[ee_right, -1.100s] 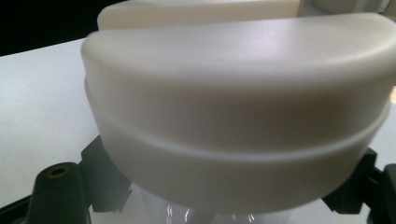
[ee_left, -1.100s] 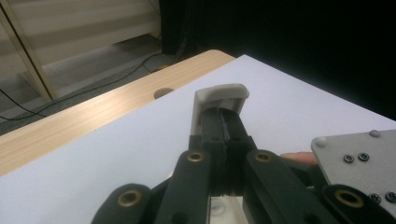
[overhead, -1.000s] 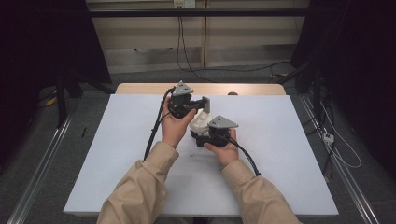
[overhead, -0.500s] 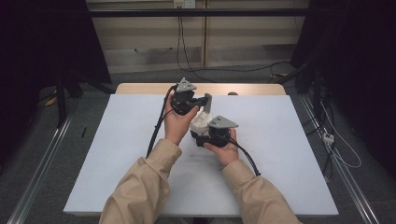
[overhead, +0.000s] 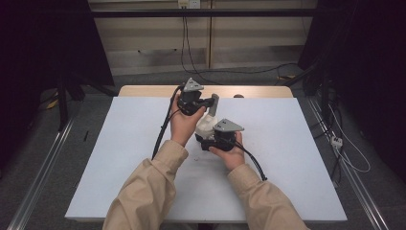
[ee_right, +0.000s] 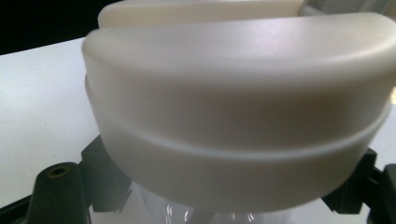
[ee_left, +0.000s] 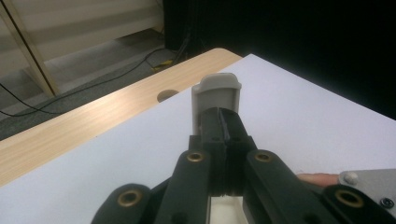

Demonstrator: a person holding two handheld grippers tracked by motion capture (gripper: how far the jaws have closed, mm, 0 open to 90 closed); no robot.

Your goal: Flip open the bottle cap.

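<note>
On the white table (overhead: pixel 119 158), near its middle, the right gripper (overhead: pixel 210 140) is clamped on a whitish bottle (overhead: pixel 207 125) (contents unclear), while the left gripper (overhead: pixel 210 102) pinches together on its grey spout (ee_left: pixel 217 95).

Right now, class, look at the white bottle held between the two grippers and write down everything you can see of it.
The white bottle is held above the white table, between both grippers. Its wide, rounded cap looks like smooth, matt, off-white plastic, with a ridge running round it; below the cap the body looks clear. The right gripper has its jaws shut on the body just under the cap. A narrow grey upright part with a rounded top stands above, and the left gripper has its jaws shut on it.
</note>
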